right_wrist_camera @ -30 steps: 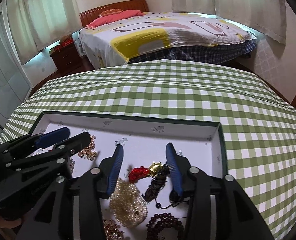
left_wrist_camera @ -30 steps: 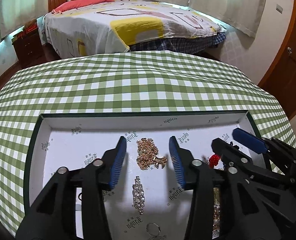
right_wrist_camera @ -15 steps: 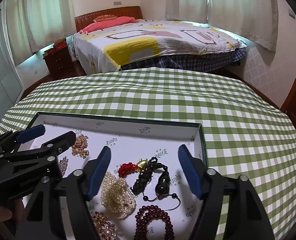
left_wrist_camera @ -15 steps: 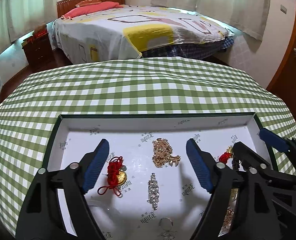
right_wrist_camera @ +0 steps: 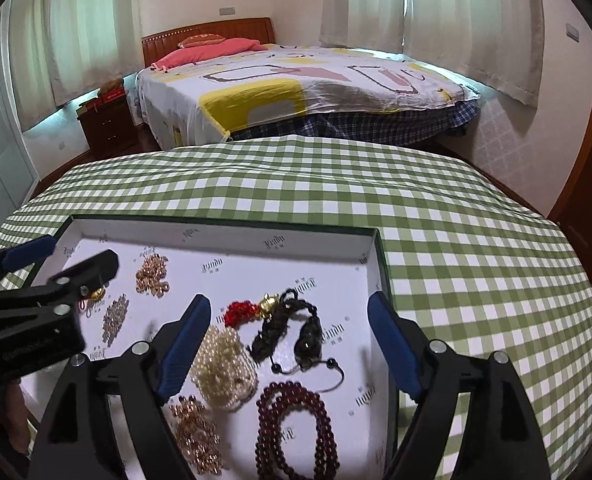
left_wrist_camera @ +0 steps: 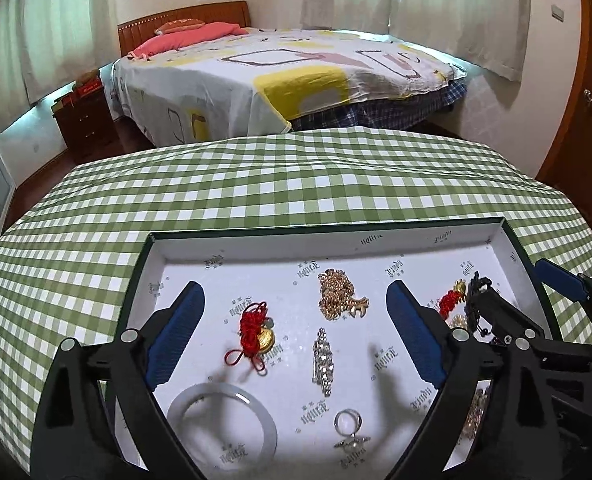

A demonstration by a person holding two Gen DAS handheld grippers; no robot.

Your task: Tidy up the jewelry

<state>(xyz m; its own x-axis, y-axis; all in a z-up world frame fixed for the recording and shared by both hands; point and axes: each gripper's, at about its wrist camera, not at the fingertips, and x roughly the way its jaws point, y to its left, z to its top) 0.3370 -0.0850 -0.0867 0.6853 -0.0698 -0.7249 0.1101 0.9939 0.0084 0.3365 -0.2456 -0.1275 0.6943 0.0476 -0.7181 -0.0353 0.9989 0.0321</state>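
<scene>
A white-lined, dark green tray lies on the checked table. In the left wrist view it holds a red knot charm with a gold coin, a gold chain, a crystal strip, a white bangle and a silver ring. My left gripper is open and empty above them. In the right wrist view lie pearls, a dark cord bracelet, dark red beads, a red knot charm and gold beads. My right gripper is open and empty above these.
The green and white checked cloth covers the table around the tray. Beyond the table stand a bed, a wooden nightstand at left and a wooden door at right. Each gripper shows at the edge of the other's view.
Both grippers have opened wide and drawn back and up from the tray. The red knot charm, bangle and ring in the left view and the dark red beads in the right view came into sight.
</scene>
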